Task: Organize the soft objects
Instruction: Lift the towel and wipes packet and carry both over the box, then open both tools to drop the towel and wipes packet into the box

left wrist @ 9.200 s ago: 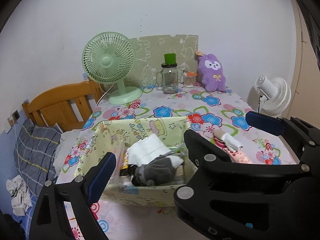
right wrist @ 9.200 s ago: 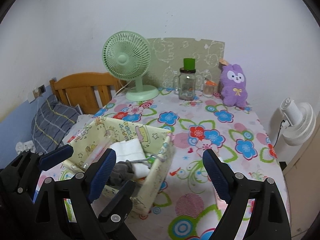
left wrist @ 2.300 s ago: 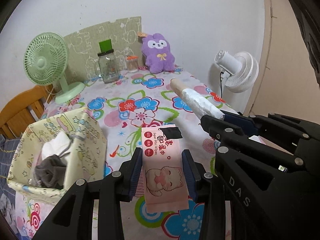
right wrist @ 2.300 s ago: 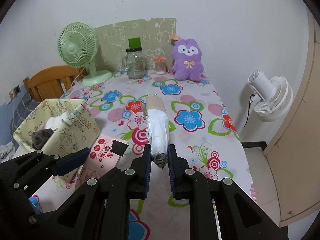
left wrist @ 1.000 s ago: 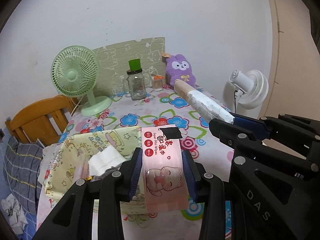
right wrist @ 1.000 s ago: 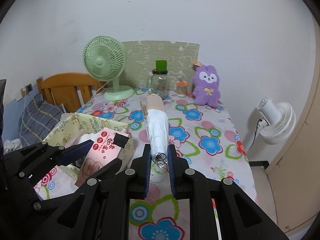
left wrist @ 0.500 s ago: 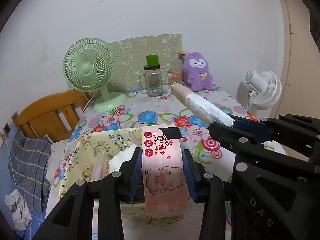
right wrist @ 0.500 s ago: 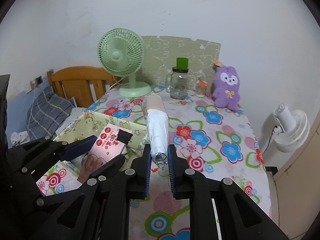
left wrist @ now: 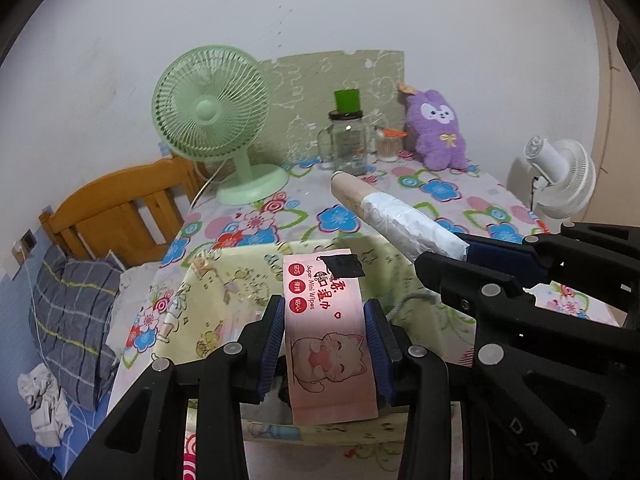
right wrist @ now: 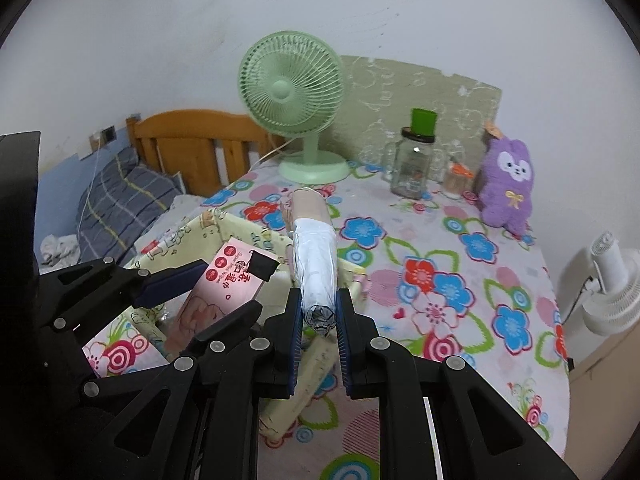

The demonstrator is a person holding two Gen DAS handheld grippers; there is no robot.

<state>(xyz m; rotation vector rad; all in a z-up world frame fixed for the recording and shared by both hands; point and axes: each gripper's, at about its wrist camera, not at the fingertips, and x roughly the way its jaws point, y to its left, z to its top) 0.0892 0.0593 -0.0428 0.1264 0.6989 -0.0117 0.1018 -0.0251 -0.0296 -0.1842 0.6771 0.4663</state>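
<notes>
White walls enclose a bench covered by a flower-printed cloth (right wrist: 460, 264), with a wooden bed headboard (left wrist: 116, 216) and a grey plaid pillow (left wrist: 72, 312) at its left. Compared with half a second earlier, both held things have been carried further over the pale yellow fabric storage box (left wrist: 224, 300), and the folded white cloth seen inside it before is now hidden behind the packet. The left gripper (left wrist: 325, 344) is closed with its jaws pressed on the sides of a flat pink wet-wipes packet with a cat drawing (left wrist: 326, 328), held over the box. The right gripper (right wrist: 318, 328) is clamped on the crumpled end of a beige roll wrapped in silvery white film (right wrist: 314, 256), which juts forward over the box's right rim. At the back of the bench stand a mint-green plastic desk fan (right wrist: 298, 96), a clear glass jar with a green cap (right wrist: 414, 160) and a fuzzy purple plush rabbit (right wrist: 508, 184). A white floor fan (right wrist: 608, 288) stands off the bench's right edge.
</notes>
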